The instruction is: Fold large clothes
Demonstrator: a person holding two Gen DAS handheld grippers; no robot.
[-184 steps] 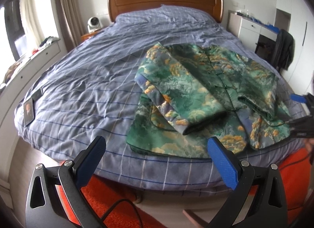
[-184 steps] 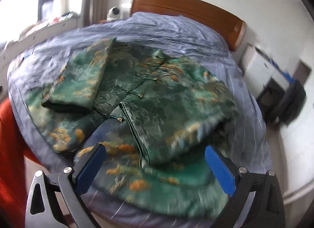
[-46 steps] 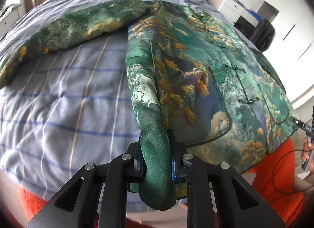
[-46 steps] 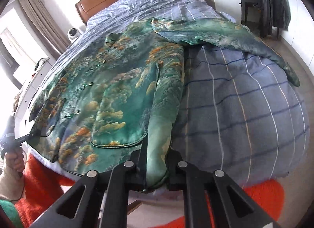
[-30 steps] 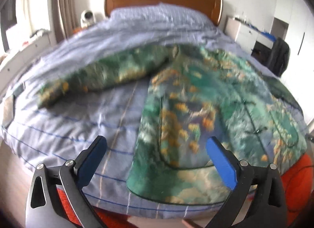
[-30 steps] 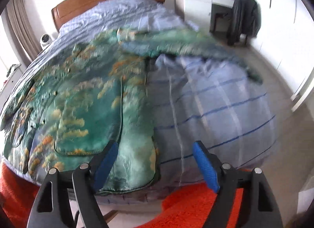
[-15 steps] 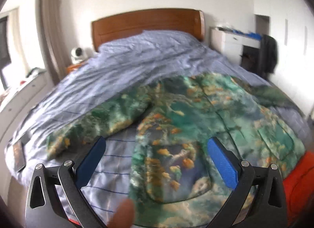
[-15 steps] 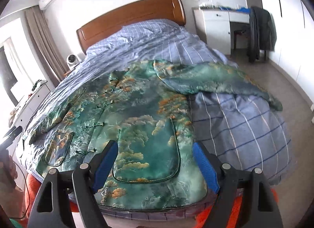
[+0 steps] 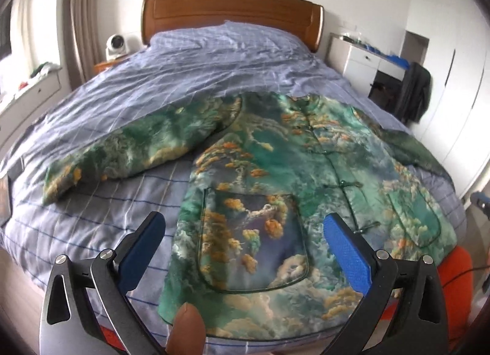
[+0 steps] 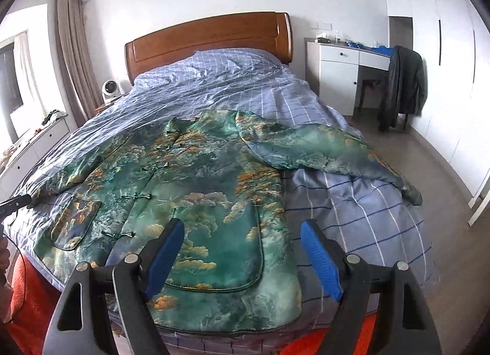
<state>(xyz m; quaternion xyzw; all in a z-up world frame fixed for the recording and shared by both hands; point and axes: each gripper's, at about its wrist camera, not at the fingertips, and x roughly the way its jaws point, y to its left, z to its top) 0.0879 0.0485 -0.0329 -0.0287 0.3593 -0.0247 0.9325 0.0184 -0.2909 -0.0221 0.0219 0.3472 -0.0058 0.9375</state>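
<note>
A green jacket (image 9: pixel 275 177) with orange cloud print lies spread flat, front up, on the blue checked bed (image 9: pixel 183 79). Both sleeves are stretched out to the sides, and its hem is at the foot edge. It also shows in the right wrist view (image 10: pixel 190 189). My left gripper (image 9: pixel 245 251) is open and empty, held above the hem's left part. My right gripper (image 10: pixel 242 257) is open and empty, above the hem's right part. The tip of the other gripper (image 10: pixel 15 202) shows at the left edge of the right wrist view.
A wooden headboard (image 10: pixel 208 39) stands at the far end. A white desk (image 10: pixel 343 64) and a chair with a dark coat (image 10: pixel 404 85) stand right of the bed. A small fan (image 9: pixel 116 44) sits on the left nightstand. An orange rug (image 10: pixel 24 293) lies at the bed's foot.
Both grippers held the jacket's hem, then let go and opened. They have pulled back and risen. The jacket, folded before, now lies spread out with its sleeves open.
</note>
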